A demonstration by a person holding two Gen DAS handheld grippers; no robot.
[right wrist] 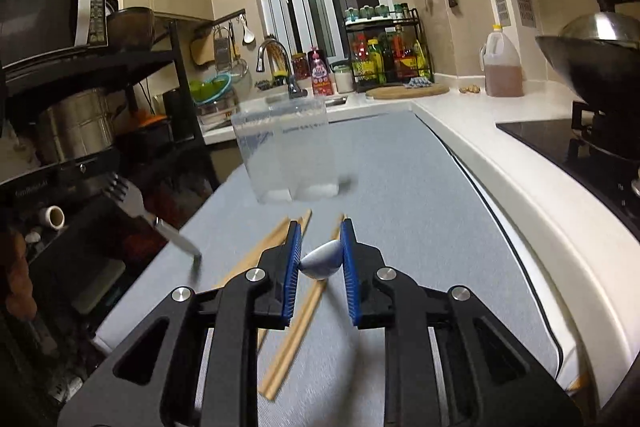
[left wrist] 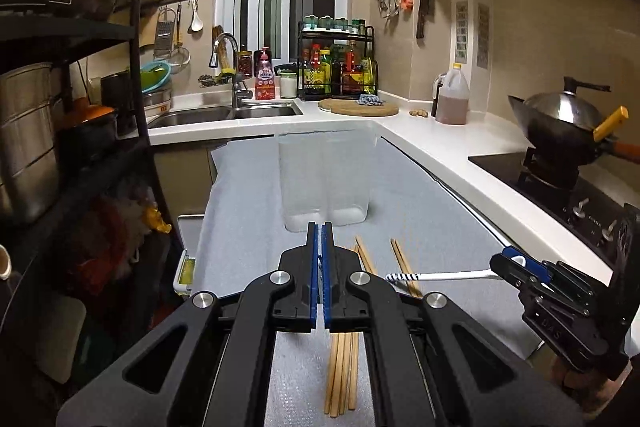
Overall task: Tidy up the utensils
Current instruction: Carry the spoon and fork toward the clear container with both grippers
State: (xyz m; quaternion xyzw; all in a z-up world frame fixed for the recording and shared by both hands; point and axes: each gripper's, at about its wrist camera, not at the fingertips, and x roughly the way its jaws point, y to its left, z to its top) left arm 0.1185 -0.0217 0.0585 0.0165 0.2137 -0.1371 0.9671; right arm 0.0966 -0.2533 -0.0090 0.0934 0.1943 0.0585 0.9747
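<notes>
A clear plastic two-compartment holder (left wrist: 326, 179) stands on the grey mat (left wrist: 248, 195), ahead of both grippers; it also shows in the right wrist view (right wrist: 286, 155). Several wooden chopsticks (left wrist: 342, 375) lie on the mat under my left gripper (left wrist: 322, 231), whose jaws are shut with a thin metal piece just visible between them. In the right wrist view a metal fork (right wrist: 160, 223) hangs in the air at the left, its far end out of frame. My right gripper (right wrist: 320, 239) is shut on a white spoon (right wrist: 322, 261) by its bowl; its striped handle (left wrist: 404, 277) sticks out above the chopsticks (right wrist: 294, 327).
A white counter (left wrist: 440, 143) runs along the right, with a hob and wok (left wrist: 564, 123), an oil jug (left wrist: 452, 95) and a cutting board (left wrist: 360, 107). The sink (left wrist: 224, 115) is behind. A black shelf rack (left wrist: 80, 147) with pots stands on the left.
</notes>
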